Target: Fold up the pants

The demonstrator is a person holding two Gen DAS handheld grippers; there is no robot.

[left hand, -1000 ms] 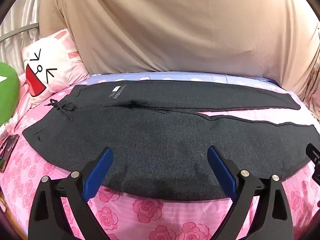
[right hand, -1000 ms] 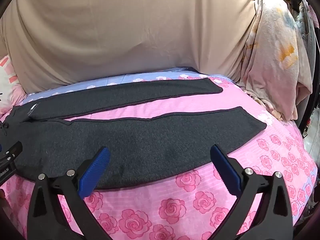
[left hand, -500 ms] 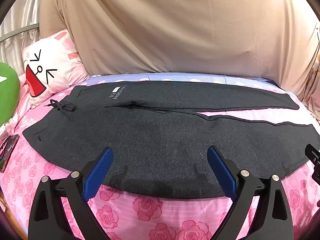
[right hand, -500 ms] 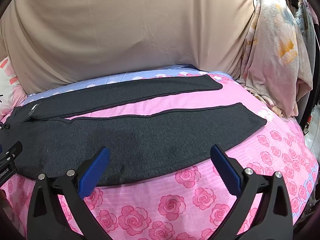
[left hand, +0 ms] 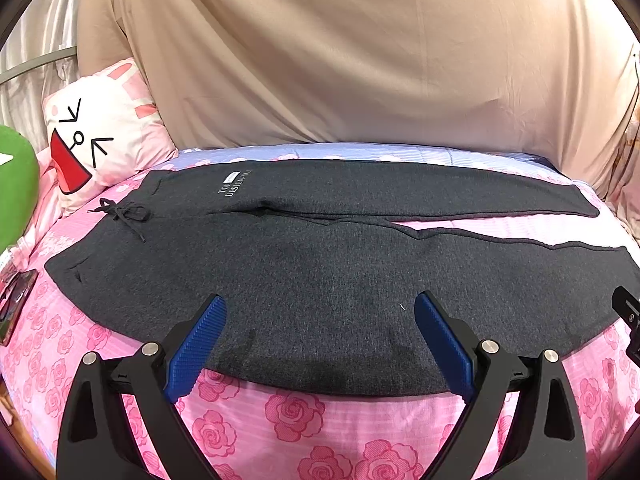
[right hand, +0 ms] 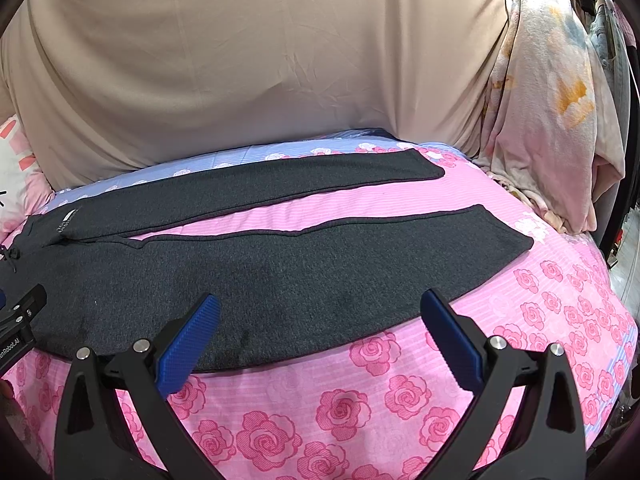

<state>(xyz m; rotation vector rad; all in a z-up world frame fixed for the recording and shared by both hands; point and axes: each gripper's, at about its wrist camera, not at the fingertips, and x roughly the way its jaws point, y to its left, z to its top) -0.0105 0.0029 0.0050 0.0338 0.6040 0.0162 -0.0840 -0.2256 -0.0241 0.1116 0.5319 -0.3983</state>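
Dark grey pants [left hand: 320,264] lie flat across a pink rose-print bed [left hand: 288,420], waistband and drawstring [left hand: 120,216] at the left, legs spread apart toward the right. In the right wrist view the two legs of the pants [right hand: 320,272] end near the bed's right side. My left gripper [left hand: 320,332] hovers open over the near edge of the pants by the hip. Over the near leg's lower edge my right gripper [right hand: 320,332] is open too. Nothing is between either pair of blue pads.
A beige sheet [left hand: 340,60] hangs behind the bed. A white cartoon pillow [left hand: 96,136] and a green cushion [left hand: 16,184] sit at the left. Draped floral fabric [right hand: 552,100] hangs at the right. A dark flat object [left hand: 14,300] lies at the bed's left edge.
Both grippers have drawn back slightly toward the near edge of the bed, so more pink sheet shows below the pants. The pants have not moved.
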